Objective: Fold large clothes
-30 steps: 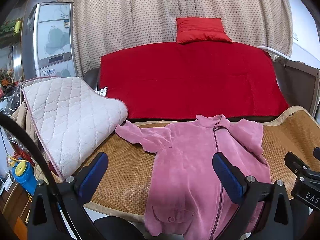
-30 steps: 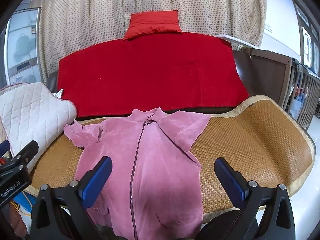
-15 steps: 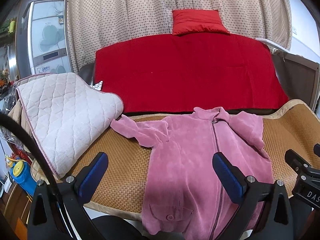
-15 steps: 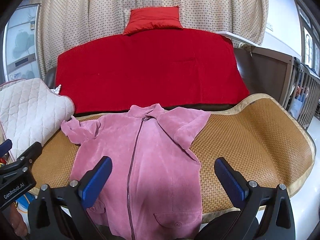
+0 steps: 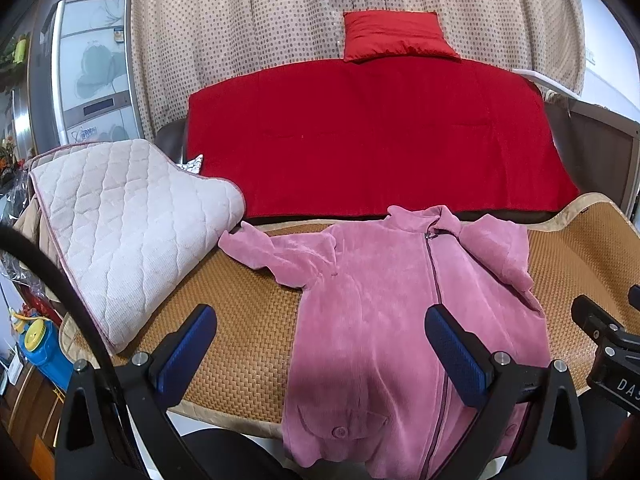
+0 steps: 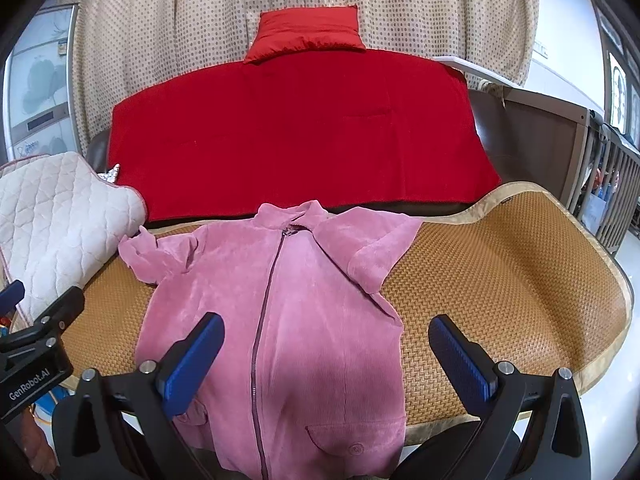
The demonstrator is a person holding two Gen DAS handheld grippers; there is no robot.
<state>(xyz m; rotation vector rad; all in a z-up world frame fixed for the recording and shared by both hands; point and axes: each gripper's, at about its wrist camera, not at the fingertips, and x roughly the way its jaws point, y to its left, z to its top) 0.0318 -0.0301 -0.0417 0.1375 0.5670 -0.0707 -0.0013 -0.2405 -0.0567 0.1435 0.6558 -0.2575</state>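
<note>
Two grippers hang over the near edge of a woven mat [image 6: 500,264], and both stand with jaws wide apart, holding nothing: the left gripper [image 5: 320,346] low in the left wrist view, the right gripper [image 6: 326,354] low in the right wrist view. The pink jacket [image 6: 280,300] lies face up across the middle of the mat, zip closed, collar toward the red blanket [image 6: 296,132] at the back, hem spilling over the mat's front edge at the bottom of the frame. Its left sleeve [image 5: 272,252] reaches out toward the quilted pad [image 5: 128,224] at the left of the frame; the other sleeve [image 6: 376,244] is already doubled over near the shoulder. The cloth looks like soft, thick velour, light and limp, so I'd judge it will sag and drag on the rough weave rather than slide. The shoulder seams, cuffs and hem corners look like the sound places to pinch, taking both layers. To the right of the frame the mat lies bare and wide, plenty of room to swing a fold. To the left the pad crowds the sleeve tip, seemingly just touching it. The hanging hem may pull the jacket forward once it is lifted.
</note>
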